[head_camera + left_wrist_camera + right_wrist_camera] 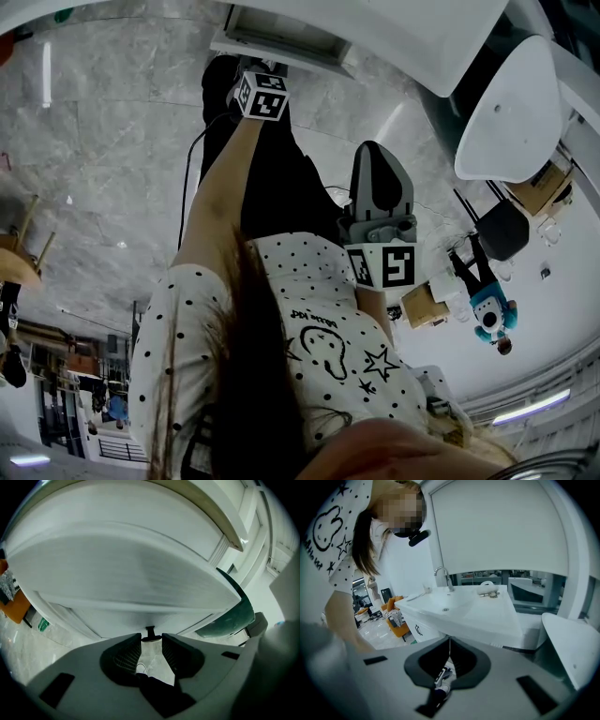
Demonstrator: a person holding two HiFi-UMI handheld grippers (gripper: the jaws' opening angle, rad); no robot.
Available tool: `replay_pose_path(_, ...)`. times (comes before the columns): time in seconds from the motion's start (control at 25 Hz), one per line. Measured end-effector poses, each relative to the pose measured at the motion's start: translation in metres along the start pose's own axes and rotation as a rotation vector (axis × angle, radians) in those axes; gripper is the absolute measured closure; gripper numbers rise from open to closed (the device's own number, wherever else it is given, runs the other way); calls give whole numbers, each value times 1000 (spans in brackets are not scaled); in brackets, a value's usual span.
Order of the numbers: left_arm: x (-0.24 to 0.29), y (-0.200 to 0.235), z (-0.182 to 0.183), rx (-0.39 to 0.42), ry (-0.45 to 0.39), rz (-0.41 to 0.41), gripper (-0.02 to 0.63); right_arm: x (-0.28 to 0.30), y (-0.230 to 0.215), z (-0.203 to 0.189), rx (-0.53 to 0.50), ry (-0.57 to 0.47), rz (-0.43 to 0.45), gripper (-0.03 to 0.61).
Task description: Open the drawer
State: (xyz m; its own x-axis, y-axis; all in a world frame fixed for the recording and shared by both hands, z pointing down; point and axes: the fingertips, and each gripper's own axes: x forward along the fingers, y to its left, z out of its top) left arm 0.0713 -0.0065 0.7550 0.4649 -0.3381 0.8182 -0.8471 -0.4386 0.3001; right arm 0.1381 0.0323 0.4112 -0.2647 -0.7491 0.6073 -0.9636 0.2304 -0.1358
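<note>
Approach step: the left hand-held gripper [151,641] is held open and empty, just short of the black handle [150,631] on the white drawer [136,578]; the right hand-held gripper [449,644] is closed on nothing. Next, the jaws must be advanced around the handle, closed, then drawn back.

Grey marble floor [94,141], white vanity [501,620] on it

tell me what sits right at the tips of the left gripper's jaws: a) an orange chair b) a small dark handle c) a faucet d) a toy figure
b: the left gripper view shows a small dark handle on the white drawer front, in line with the gap between the parted jaws of the left gripper.
</note>
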Motion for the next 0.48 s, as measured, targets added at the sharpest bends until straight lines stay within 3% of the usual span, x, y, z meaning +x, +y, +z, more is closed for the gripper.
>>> replay_pose_path(0.28,-21,2,5,-48,-25,27,496,7,0,5,15,-12,14,565)
replay_pose_path(0.32,-25,3,6,-49,-32,36,518,8,1,6,18,-14,17,565)
replay_pose_path(0.36,-29,5,8,-50,-42,49,592,8,1,6,21,-15,19,565)
replay_pose_path(0.48,-37,9,11,-54,-57,67,601,10,-1,6,31,-18,23,565)
